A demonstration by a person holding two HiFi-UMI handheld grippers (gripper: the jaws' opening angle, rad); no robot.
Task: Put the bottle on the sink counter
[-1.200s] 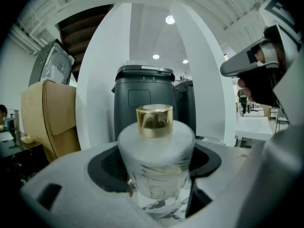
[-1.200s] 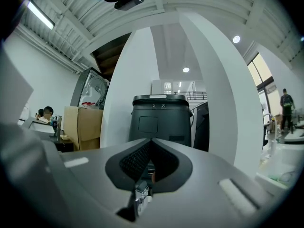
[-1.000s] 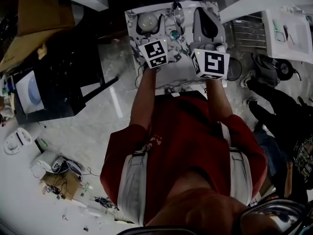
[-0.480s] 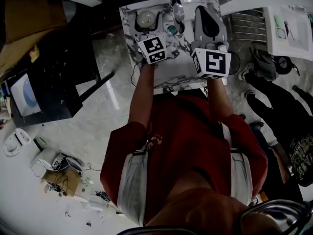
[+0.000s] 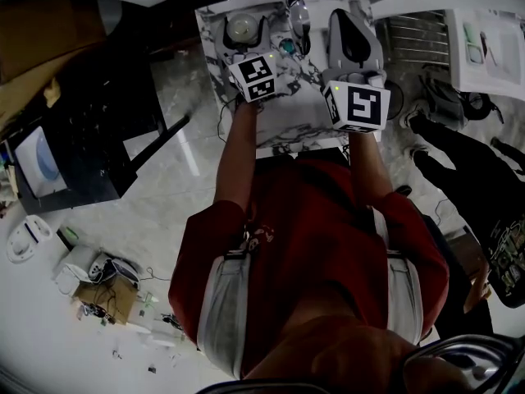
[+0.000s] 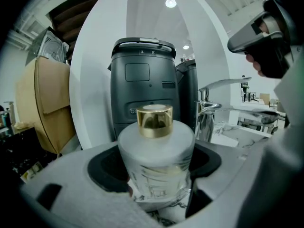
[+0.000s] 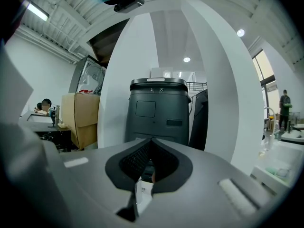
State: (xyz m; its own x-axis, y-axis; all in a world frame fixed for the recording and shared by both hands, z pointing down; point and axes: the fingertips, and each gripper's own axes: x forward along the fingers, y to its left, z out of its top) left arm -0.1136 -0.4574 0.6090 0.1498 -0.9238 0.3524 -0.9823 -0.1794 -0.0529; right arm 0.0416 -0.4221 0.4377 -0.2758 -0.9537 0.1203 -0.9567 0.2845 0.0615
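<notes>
I had the left gripper (image 6: 154,165) clamped on the frosted bottle (image 6: 156,148), its 2 jaws pressed against the body below the gold cap (image 6: 154,120). The bottle stood upright over the marble sink counter (image 5: 295,121), near its far left corner, with the chrome faucet (image 6: 209,115) just to its right. Whether its base touched the marble I could not tell. The right gripper (image 7: 152,144) was closed on nothing, above the counter's right side, apart from the bottle.
</notes>
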